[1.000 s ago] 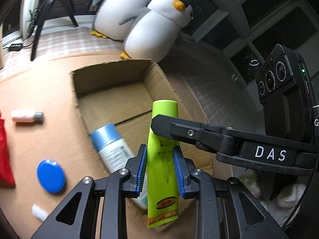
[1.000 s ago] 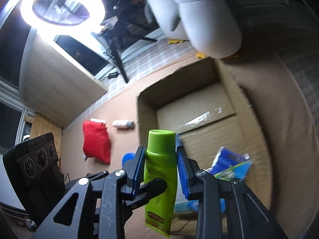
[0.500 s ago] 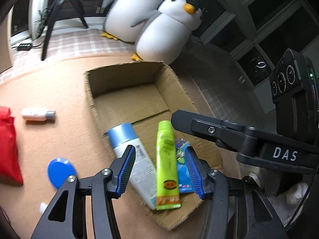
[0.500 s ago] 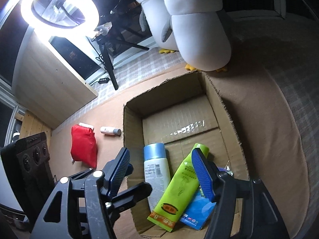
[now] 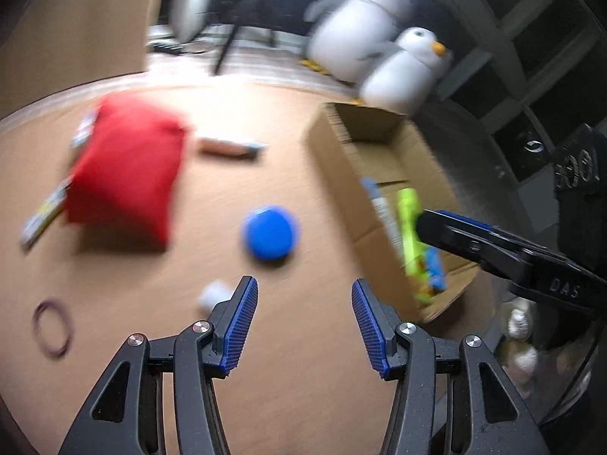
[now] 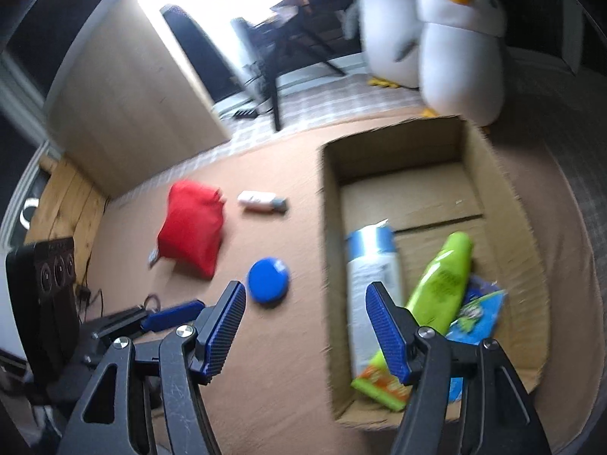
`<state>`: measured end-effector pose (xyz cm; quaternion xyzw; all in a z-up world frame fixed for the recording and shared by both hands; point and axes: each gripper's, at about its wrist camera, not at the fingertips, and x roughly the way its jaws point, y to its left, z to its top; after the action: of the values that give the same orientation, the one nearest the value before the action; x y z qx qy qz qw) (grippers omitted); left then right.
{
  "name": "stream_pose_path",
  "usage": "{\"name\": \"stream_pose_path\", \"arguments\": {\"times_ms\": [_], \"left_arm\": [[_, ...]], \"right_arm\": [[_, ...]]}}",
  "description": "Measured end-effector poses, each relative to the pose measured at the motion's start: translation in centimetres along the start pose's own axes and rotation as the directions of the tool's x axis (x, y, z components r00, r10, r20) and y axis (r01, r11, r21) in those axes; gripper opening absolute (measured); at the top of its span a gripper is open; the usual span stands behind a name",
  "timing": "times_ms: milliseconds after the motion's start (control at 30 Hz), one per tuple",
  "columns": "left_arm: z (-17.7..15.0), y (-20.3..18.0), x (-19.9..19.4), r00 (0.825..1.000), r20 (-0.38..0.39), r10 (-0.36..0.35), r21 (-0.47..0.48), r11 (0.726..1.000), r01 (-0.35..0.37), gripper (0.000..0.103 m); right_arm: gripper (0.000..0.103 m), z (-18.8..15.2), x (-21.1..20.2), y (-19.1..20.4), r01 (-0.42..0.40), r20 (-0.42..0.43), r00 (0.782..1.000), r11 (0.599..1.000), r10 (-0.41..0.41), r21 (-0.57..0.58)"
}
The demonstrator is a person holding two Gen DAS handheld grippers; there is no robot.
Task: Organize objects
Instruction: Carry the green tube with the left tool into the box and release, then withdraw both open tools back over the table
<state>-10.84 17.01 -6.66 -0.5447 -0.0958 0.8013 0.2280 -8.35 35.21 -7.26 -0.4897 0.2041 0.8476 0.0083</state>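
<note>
The cardboard box (image 6: pixel 489 174) holds a green tube (image 6: pixel 436 295), a white bottle with a blue cap (image 6: pixel 373 276) and a blue packet (image 6: pixel 480 314); the box (image 5: pixel 334 167) and the green tube (image 5: pixel 409 231) also show in the left wrist view. On the brown mat lie a blue round lid (image 5: pixel 270 232) (image 6: pixel 268 280), a red pouch (image 5: pixel 125 167) (image 6: pixel 191 229), a small white bottle (image 5: pixel 227 146) (image 6: pixel 261 201) and a small white piece (image 5: pixel 212 295). My left gripper (image 5: pixel 304 290) is open and empty, just short of the blue lid. My right gripper (image 6: pixel 306 294) is open and empty over the box's left wall.
Two plush penguins (image 6: pixel 455 38) stand behind the box. A ring light on a tripod (image 6: pixel 265 76) and a wooden cabinet (image 6: pixel 125 94) stand at the back. A purple hair band (image 5: pixel 51 328) and a flat packet (image 5: pixel 41 216) lie at the left of the mat.
Both grippers have let go of the green tube, which now lies in the box. Both have opened wider, pulled back and swung left; the left now faces the blue lid.
</note>
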Motion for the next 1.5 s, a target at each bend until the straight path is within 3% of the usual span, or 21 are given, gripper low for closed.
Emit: {"name": "stream_pose_path", "arguments": {"times_ms": [300, 467, 533, 633, 1167, 1233, 1333, 1500], "left_arm": [[-5.8, 10.6, -4.5, 0.987, -0.01, 0.159, -0.133, 0.978, -0.159, 0.057], [-7.8, 14.7, -5.4, 0.97, -0.028, 0.243, -0.171, 0.954, -0.244, 0.064], [-8.1, 15.9, -5.3, 0.968, -0.049, 0.246, -0.181, 0.951, -0.251, 0.067], [-7.9, 17.0, -5.0, 0.96, -0.062, 0.274, -0.177, 0.943, -0.28, 0.073], [-5.1, 17.5, -2.0, 0.934, -0.089, 0.347, -0.117, 0.927, -0.356, 0.072], [-5.2, 17.5, -2.0, 0.932, -0.089, 0.351, -0.114, 0.926, -0.36, 0.068], [-5.3, 17.6, -2.2, 0.923, -0.087, 0.376, -0.104, 0.918, -0.384, 0.054], [-5.5, 17.8, -2.7, 0.922, -0.084, 0.378, -0.106, 0.916, -0.386, 0.034]], "right_arm": [[0.062, -4.2, 1.9, 6.9, 0.03, 0.004, 1.0, 0.987, -0.029, -0.159], [0.062, -5.6, 4.2, 9.1, 0.078, -0.016, 0.996, 0.975, -0.084, -0.208], [0.062, -5.8, 5.0, 9.8, 0.099, -0.02, 0.994, 0.967, -0.106, -0.234], [0.062, -5.9, 6.2, 10.4, 0.1, -0.052, 0.992, 0.962, -0.116, -0.253], [0.062, -4.3, 10.2, 11.1, 0.13, -0.128, 0.976, 0.944, -0.176, -0.304], [0.062, -4.1, 10.6, 11.2, 0.129, -0.133, 0.975, 0.942, -0.178, -0.31], [0.062, -4.0, 11.1, 11.2, 0.126, -0.146, 0.973, 0.939, -0.18, -0.319], [0.062, -3.8, 11.9, 11.2, 0.127, -0.161, 0.969, 0.938, -0.187, -0.322]]}}
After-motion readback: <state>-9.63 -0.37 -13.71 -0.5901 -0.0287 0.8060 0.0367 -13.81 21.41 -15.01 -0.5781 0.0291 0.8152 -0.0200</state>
